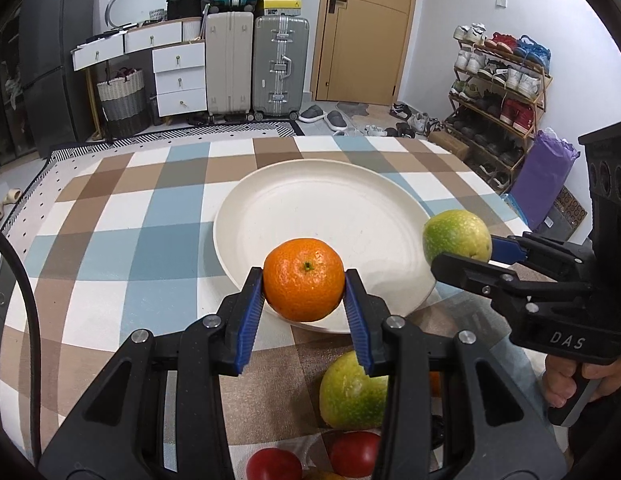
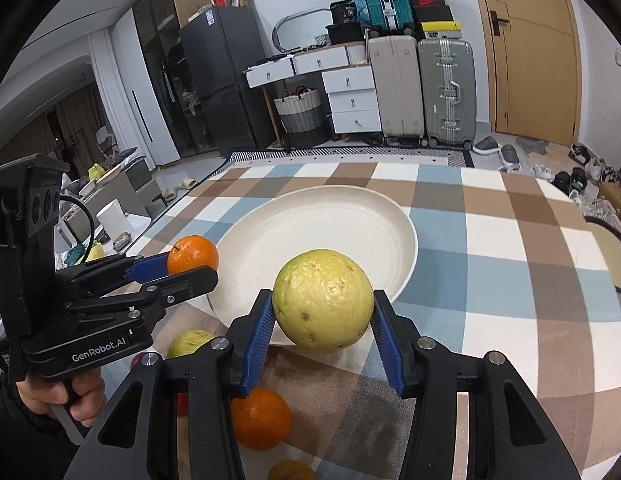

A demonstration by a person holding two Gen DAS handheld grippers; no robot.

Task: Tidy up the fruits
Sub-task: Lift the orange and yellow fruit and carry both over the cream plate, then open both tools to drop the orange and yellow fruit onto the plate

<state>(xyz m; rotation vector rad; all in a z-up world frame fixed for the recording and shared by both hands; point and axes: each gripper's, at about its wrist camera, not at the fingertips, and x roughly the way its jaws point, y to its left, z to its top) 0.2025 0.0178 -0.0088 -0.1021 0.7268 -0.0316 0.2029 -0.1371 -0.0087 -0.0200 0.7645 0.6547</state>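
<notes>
My left gripper (image 1: 304, 292) is shut on an orange (image 1: 303, 279) and holds it over the near rim of the empty cream plate (image 1: 310, 208). My right gripper (image 2: 322, 320) is shut on a yellow-green guava (image 2: 323, 300), held over the plate's (image 2: 330, 224) near right rim. In the left wrist view the right gripper (image 1: 468, 248) and its guava (image 1: 456, 236) show at the right. In the right wrist view the left gripper (image 2: 190, 266) and its orange (image 2: 192, 254) show at the left.
On the checked tablecloth (image 1: 110, 248) near me lie another green guava (image 1: 352, 394), two red fruits (image 1: 352, 454), and an orange (image 2: 260, 420). Suitcases (image 1: 280, 66), drawers and a shoe rack (image 1: 498, 92) stand beyond the table.
</notes>
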